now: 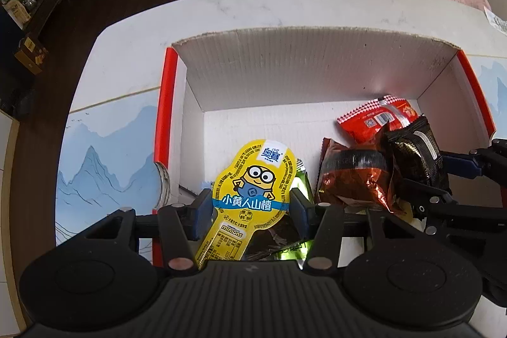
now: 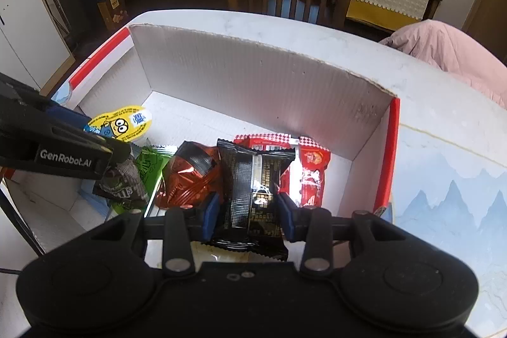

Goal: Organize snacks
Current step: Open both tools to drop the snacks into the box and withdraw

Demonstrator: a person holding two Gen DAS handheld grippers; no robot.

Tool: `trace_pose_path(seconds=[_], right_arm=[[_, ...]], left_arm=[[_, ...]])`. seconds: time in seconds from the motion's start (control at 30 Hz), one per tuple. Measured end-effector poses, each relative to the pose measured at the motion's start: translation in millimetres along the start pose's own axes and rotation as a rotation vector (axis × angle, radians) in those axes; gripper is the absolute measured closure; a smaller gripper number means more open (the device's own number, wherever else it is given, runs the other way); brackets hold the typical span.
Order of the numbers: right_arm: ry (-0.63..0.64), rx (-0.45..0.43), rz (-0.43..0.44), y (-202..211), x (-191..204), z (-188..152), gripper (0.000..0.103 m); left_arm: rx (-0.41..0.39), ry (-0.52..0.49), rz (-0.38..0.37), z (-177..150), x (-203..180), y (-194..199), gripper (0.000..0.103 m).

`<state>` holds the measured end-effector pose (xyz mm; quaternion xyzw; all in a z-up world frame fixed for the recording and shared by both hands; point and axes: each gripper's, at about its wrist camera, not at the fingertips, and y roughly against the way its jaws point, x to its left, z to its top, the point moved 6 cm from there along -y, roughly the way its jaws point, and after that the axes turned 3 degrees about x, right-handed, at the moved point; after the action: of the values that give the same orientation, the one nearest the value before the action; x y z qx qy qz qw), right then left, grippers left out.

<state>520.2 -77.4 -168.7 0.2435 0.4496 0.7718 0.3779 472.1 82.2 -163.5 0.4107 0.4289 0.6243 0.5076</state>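
Both packets hang low over the white box (image 1: pixel 285 78) on the counter (image 1: pixel 133 62). The left claw (image 1: pixel 250 205) pinches the yellow minion snack (image 1: pixel 253 176), lower centre of its view; the right claw (image 2: pixel 247 211) pinches the black packet (image 2: pixel 253 189). Let go low, onto bare floor at the upper left. The copper packet (image 2: pixel 193 176), red packet (image 2: pixel 310 173) and green packet (image 2: pixel 152 167) crowd the lower part; contact probably hasn't happened.

Left gripper (image 1: pixel 250 205): points steeply down, blue pads pressed on both sides of a yellow packet.
Right gripper (image 2: pixel 247 211): points steeply down, jaws clamped on a black packet.
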Motion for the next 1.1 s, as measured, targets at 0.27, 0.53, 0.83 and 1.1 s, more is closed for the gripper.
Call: trace_pose_path(seconds=[0.27,0.53,0.83,1.1], right_arm=[[-0.003,-0.007,0.002,1.6,-0.1,-2.7,0.063],[-0.017,-0.03,0.003,15.1,1.4,-6.7,0.059],[-0.045,-0.08,0.014,49.7,3.9,-13.4,0.043],[-0.047,-0.172,0.011,93.4,15.5,-19.4,0.02]], left_arm=[[0.001,-0.001,-0.018,-5.4,-4.1,-1.8,0.051],[-0.039,0.016,-0.044,-11.9,-3.6,16.0,0.051],[-0.102,0.026,-0.081,-27.0,-2.3,47.8,0.047],[-0.188,0.02,-0.102,-46.0,-0.6,89.0,0.043]])
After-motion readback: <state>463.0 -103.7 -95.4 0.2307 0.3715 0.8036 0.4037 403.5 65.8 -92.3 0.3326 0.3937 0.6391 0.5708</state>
